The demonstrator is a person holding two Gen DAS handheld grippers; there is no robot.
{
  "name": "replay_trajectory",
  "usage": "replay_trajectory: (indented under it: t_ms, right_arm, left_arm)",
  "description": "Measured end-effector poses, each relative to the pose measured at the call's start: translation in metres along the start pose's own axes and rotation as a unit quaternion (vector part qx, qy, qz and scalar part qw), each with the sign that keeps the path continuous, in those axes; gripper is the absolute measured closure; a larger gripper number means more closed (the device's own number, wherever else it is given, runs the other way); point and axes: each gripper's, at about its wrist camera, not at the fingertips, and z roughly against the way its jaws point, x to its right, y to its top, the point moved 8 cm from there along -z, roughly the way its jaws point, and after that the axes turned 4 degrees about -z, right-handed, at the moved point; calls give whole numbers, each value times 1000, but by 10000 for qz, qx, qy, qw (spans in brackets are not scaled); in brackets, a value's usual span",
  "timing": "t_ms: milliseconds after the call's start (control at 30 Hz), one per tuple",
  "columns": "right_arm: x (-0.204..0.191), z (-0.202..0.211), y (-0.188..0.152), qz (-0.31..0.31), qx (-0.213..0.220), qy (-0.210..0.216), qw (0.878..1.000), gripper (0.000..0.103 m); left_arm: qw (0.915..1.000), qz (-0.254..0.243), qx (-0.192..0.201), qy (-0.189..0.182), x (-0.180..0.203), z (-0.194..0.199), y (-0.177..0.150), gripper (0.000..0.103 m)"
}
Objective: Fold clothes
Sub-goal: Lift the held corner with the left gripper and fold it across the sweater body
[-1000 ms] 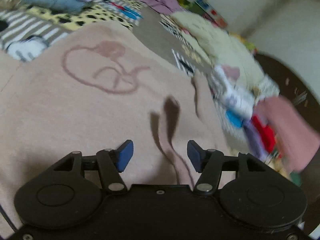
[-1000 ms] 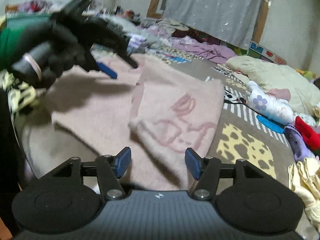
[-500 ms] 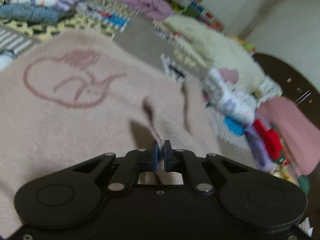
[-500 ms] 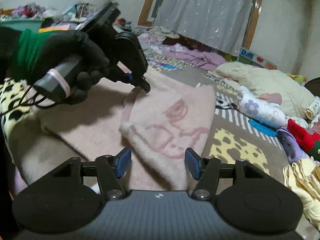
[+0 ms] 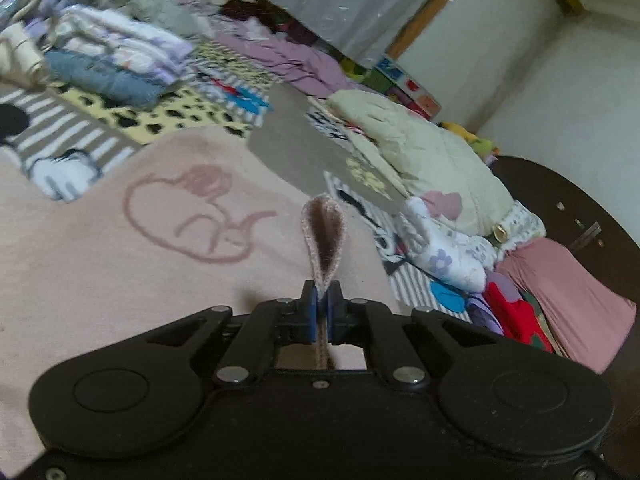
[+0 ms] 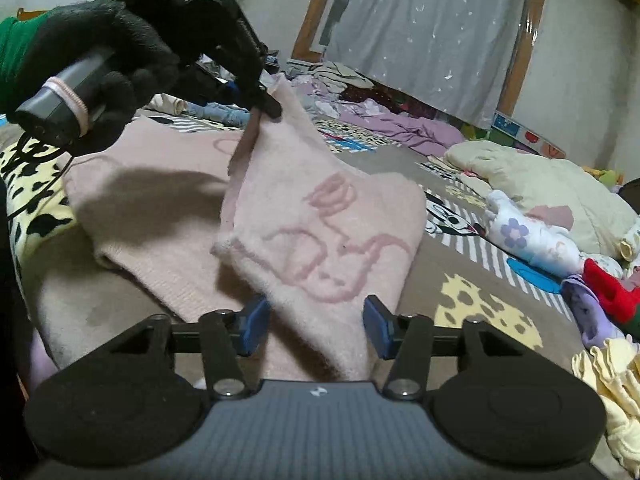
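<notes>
Floor (image 6: 424, 280): covered edge to edge in patterned mats, yellow with black spots and grey with white stripes, running from the lower right up to the far wall in the right wrist view.

Pink sweater (image 6: 320, 240): largest loose item, centre of the right wrist view, spread on the floor mats with a darker pink line drawing on its face. One fold is lifted into a peak at upper centre; the rest sags down toward the bottom centre of the frame. In the left wrist view it fills the left and centre, drawing at centre left.

Cream quilted bedding (image 5: 424, 156): right of centre in the left wrist view, heaped beyond the sweater.

Folded clothes stack (image 5: 116, 60): upper left of the left wrist view, blue and pale layers, blurred.

Small bright garments (image 6: 604, 284): right edge of the right wrist view, red and purple, well apart from the sweater.

Left hand (image 6: 100, 60): black glove, upper left of the right wrist view, wrapped around the handle of the left claw (image 5: 321, 307).

Left claw: closed, pinching a loop of sweater edge that stands up just above its blue pads, bottom centre of the left wrist view.

Right claw (image 6: 316, 325): spread wide, bottom centre of its view, sweater fabric hanging between the pads (image 6: 252, 326); whether cloth touches either pad, cannot tell.
</notes>
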Motion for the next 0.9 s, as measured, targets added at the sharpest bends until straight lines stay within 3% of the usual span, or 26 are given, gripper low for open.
replay_trajectory:
  t_ms: [300, 433, 600, 767, 833, 900]
  right_arm:
    - [-15, 3, 0, 240, 8, 182, 9995, 53]
    - [-14, -3, -6, 247, -203, 269, 9991, 52]
    - [-11, -6, -9, 151, -375, 371, 9985, 53]
    - [-13, -8, -9, 206, -394, 396, 9982, 53]
    - [-14, -6, -8, 269, -366, 333, 9984, 52]
    - [-17, -4, -6, 414, -286, 241, 9984, 52]
  left_arm:
    - [9999, 4, -66, 146, -15, -3, 5, 101]
    - [9996, 72, -110, 234, -24, 0, -2, 101]
    - [9986, 426, 7, 322, -41, 13, -6, 101]
    - [9963, 380, -391, 667, -56, -7, -19, 101]
    - [9964, 385, -430, 621, -57, -11, -20, 101]
    - [9963, 418, -443, 611, -58, -11, -20, 89]
